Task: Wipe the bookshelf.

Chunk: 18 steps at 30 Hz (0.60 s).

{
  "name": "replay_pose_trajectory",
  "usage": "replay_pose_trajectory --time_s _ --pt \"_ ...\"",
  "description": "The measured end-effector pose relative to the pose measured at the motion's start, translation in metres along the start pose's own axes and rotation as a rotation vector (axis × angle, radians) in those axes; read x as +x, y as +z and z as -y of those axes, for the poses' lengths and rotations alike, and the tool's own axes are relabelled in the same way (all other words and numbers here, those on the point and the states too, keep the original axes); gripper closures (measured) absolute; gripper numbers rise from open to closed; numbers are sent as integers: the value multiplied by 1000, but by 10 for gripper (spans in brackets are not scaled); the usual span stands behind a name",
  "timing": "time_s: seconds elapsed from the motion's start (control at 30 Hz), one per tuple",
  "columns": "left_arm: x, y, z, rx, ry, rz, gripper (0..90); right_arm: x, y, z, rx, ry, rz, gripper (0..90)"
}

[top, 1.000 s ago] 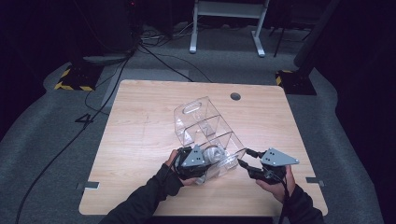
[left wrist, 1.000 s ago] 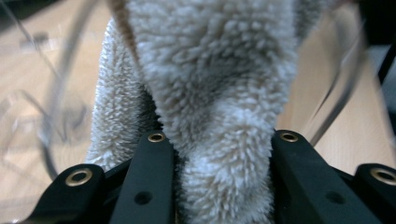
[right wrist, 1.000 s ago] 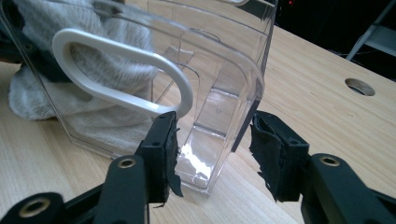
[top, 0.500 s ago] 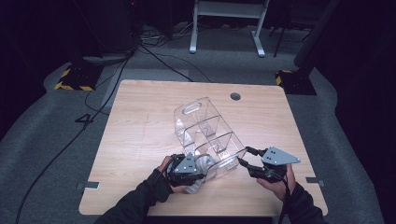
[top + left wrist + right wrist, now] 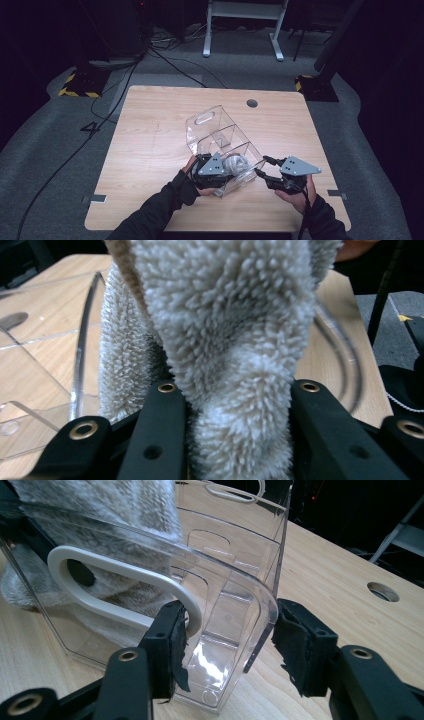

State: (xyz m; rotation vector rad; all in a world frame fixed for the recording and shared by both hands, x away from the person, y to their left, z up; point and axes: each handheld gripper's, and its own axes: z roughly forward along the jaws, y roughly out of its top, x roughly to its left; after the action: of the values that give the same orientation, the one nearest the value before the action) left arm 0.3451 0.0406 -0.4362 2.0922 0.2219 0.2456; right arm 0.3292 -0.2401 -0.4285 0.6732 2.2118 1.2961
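A clear plastic box (image 5: 215,130) with dividers and a handle slot lies on the wooden table (image 5: 150,130). At the box's near end, my left gripper (image 5: 231,170) is shut on a fluffy grey-white cloth (image 5: 236,163). In the left gripper view the cloth (image 5: 225,330) bulges up between the two black jaws of the left gripper (image 5: 237,390). My right gripper (image 5: 227,625) straddles the box's (image 5: 225,570) near right corner and has just been opening. One pad sits beside the white-rimmed handle slot (image 5: 115,575), and the other stands off the corner. The cloth (image 5: 115,505) shows through the wall.
A round cable hole (image 5: 252,103) sits near the table's far edge. Bare wood stretches left of the box and behind it. Beyond the table, on the grey floor, are cables (image 5: 165,55) and a white frame's legs (image 5: 240,30).
My left gripper dipped toward the near edge with the cloth, then rose and moved right against the box's near end. The right hand stayed put, and its jaws spread slightly.
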Motion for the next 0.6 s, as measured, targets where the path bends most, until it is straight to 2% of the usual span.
replay_pose_trajectory --time_s 0.07,0.13,0.17,0.2,0.27,0.4,0.5,0.57,0.6 --pt "-3 6 6 40 2 -1 715 0 0 0 0 2 2 467" --pt "-11 14 15 127 55 -20 715 1 0 1 9 1 5 453" --pt "-13 18 20 151 67 -21 715 1 0 1 12 1 3 445" --pt "-15 21 23 157 73 -17 715 1 0 1 13 1 2 442" --pt "-16 23 25 147 45 -2 715 0 0 1 5 4 -1 441" --pt "-22 27 31 181 69 1 715 1 -1 0 -8 -3 2 448" --pt "-24 23 35 195 64 11 713 1 -1 0 -10 -5 -2 448" --pt "-27 14 39 217 72 26 711 0 -1 0 -10 -6 -6 449" --pt "-28 11 42 225 63 38 711 1 -2 0 -11 -9 -8 448"
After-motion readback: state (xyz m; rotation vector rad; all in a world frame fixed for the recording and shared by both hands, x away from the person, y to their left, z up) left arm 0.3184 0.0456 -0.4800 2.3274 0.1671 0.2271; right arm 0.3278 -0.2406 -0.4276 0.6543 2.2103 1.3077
